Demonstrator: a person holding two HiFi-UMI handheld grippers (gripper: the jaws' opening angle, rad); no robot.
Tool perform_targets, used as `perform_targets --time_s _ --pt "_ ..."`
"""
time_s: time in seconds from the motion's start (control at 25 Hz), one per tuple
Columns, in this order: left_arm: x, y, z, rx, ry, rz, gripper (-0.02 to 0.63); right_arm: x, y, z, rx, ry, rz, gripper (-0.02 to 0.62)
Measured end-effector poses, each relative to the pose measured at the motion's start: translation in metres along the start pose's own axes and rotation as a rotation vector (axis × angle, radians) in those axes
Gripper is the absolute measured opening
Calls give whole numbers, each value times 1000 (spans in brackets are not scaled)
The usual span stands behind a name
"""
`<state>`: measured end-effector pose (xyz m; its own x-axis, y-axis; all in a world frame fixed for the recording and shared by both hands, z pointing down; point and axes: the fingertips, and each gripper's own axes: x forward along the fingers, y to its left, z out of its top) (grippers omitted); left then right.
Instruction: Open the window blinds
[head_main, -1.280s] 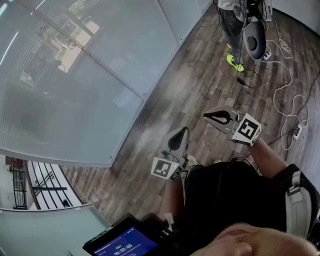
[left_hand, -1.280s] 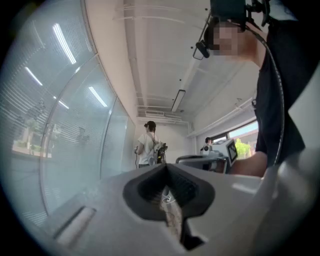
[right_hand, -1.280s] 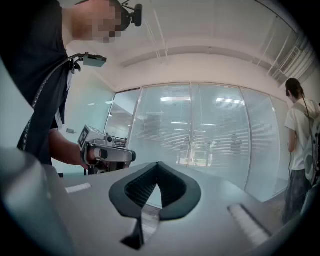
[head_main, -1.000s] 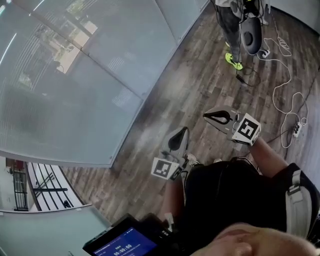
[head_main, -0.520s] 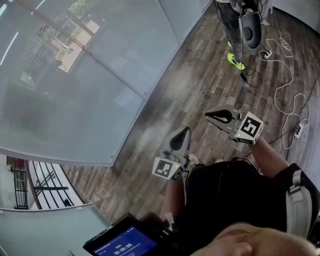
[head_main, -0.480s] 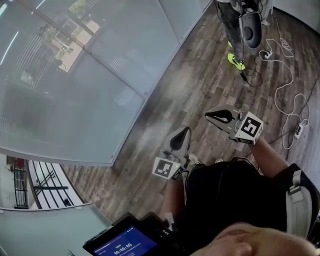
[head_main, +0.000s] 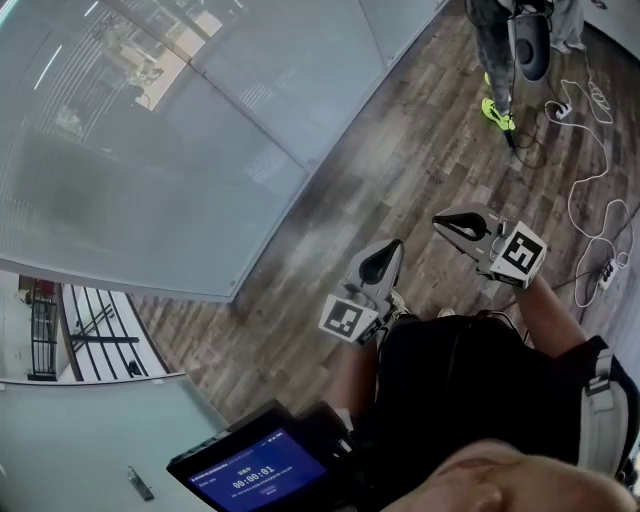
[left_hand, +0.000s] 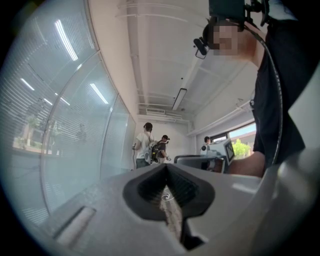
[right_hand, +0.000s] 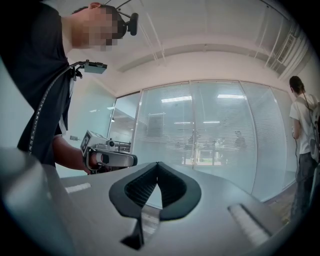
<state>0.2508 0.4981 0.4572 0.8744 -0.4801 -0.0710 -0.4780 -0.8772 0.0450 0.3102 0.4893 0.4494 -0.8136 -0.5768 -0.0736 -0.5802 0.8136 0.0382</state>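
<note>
Seemingly, the window blinds (head_main: 140, 170), at ten o'clock behind glass, are hanging lowered, untouched. The left gripper (head_main: 385, 258) and right gripper (head_main: 452, 222) are hovering level over the wooden floor (head_main: 400, 170), jaws pressed together on nothing, probably awaiting an approach. A bystander (head_main: 495, 50) is standing at one o'clock beside cables (head_main: 571, 200).

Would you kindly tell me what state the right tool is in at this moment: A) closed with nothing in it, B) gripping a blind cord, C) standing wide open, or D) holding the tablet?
A: the right gripper view shows the right tool with its jaws together and nothing between them, held in the air facing the blinds.
</note>
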Motion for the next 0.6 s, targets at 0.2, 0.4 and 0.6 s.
perform_targets --time_s 0.2,0.4,0.6 --pt "-1 12 -1 -14 16 17 2 10 0 -6 5 30 29 6" --pt "-7 30 -3 -29 14 42 2 25 -1 -12 26 39 58 6" --pt "-10 45 1 -51 2 58 2 40 -4 -17 24 55 83 6"
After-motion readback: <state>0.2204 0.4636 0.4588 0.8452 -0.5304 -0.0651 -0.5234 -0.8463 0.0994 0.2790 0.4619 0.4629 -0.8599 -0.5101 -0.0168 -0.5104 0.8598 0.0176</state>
